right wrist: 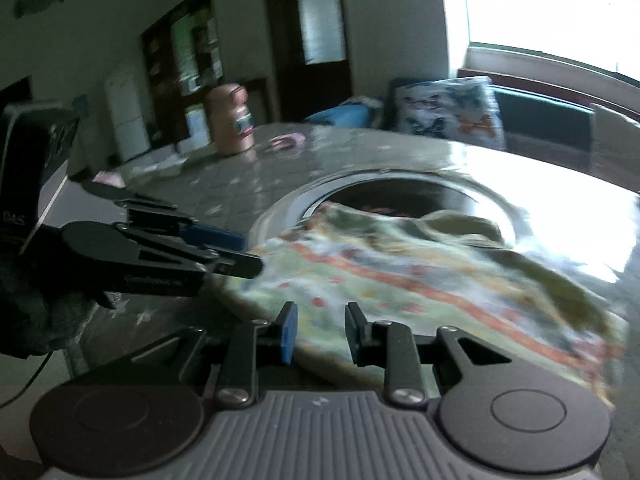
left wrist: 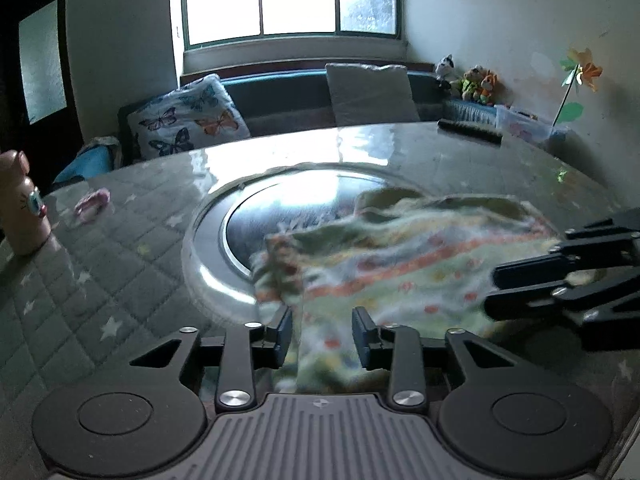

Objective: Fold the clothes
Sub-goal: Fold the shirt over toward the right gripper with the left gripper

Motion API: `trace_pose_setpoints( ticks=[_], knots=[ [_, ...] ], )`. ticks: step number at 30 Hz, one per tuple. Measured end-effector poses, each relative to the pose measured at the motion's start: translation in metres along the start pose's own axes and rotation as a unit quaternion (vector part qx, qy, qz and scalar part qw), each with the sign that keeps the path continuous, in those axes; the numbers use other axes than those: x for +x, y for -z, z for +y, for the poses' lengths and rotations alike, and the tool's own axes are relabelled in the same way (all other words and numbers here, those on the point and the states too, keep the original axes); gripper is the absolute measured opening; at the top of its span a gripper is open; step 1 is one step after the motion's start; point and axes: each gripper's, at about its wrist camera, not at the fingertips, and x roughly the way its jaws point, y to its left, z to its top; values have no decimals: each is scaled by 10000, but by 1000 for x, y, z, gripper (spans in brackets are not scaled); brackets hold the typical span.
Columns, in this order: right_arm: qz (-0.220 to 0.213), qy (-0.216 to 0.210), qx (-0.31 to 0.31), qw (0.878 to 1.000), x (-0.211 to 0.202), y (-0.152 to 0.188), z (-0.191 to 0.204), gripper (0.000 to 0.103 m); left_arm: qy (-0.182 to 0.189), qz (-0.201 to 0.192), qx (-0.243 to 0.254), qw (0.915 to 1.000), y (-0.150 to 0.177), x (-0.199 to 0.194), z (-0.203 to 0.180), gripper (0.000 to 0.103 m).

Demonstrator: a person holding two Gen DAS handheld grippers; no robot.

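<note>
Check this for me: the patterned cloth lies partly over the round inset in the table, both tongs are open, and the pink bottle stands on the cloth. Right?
One thing is wrong: the pink bottle stands on the table, well clear of the cloth, as the right wrist view shows. The cloth does lie partly over the round inset, and both the left tongs and right tongs are open.

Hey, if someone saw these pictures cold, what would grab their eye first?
The colourful patterned cloth, lying rumpled on the table partly over its round centre disc. Both grippers, left and right, sit open at its near edge. Behind glares a bright window.
</note>
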Motion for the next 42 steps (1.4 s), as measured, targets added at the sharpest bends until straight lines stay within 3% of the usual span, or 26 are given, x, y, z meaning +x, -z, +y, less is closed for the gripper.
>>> trace_pose_setpoints(
  ticks=[14, 22, 30, 42],
  knots=[
    [211, 1085, 941, 9894, -48, 44, -69, 24, 155, 127, 292, 9994, -5, 20, -18, 40],
    [-40, 1143, 910, 9893, -38, 21, -82, 25, 49, 125, 286, 9995, -21, 33, -15, 40],
    [208, 1246, 1123, 9856, -19, 19, -107, 24, -64, 320, 200, 9993, -24, 50, 2, 40],
    [183, 1168, 1145, 9864, 28, -17, -128, 24, -198, 367, 102, 9991, -45, 82, 14, 40]
  ],
)
